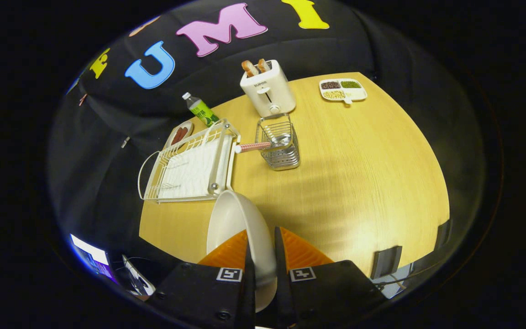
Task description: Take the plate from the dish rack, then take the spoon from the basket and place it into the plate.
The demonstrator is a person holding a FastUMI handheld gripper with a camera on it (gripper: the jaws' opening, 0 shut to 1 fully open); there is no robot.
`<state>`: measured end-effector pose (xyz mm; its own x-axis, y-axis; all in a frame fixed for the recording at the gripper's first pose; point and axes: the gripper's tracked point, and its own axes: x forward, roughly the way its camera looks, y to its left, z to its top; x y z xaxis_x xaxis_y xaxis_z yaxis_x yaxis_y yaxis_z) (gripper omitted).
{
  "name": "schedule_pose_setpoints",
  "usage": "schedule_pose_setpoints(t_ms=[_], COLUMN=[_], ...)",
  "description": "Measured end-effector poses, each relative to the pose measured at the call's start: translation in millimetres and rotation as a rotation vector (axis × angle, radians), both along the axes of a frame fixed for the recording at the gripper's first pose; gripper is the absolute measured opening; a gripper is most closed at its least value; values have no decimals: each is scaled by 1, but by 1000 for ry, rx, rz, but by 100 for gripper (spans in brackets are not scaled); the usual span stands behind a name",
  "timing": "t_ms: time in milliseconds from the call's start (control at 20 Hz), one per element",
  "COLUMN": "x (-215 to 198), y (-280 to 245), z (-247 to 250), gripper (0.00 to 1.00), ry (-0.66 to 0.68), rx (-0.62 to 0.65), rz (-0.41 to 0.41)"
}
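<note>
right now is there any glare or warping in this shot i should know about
Gripper view: a soft bright glare patch on the table ahead of the gripper, whose jaws are shut on the plate; fisheye bends the table edge and the rack; the basket, spoon and toaster look sharp.

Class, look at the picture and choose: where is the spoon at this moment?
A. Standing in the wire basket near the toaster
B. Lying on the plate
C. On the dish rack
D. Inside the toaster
A: the spoon sits in the wire basket in front of the toaster, while the gripper has its jaws closed on the plate.
</note>
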<state>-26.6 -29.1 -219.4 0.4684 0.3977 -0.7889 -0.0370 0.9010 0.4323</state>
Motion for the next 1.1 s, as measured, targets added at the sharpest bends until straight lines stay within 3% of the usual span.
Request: schedule_pose_setpoints(t_ms=[200,500,650,750,800,850,900,1000,1100], x=[29,51,61,68,73,76,79,87,91], y=[2,1,-8,-15,-17,-21,-25,-27,-20], z=[-39,-79,-87,-90,-88,-83,-80,-63,-45], gripper=[23,23,25,37,62,70,85,99,99], ry=[52,103,63,20,-16,-66,-117,-233,-343], rx=[76,94,66,34,22,4,-31,-75,-94], rz=[-39,35,49,57,66,81,92,118,150])
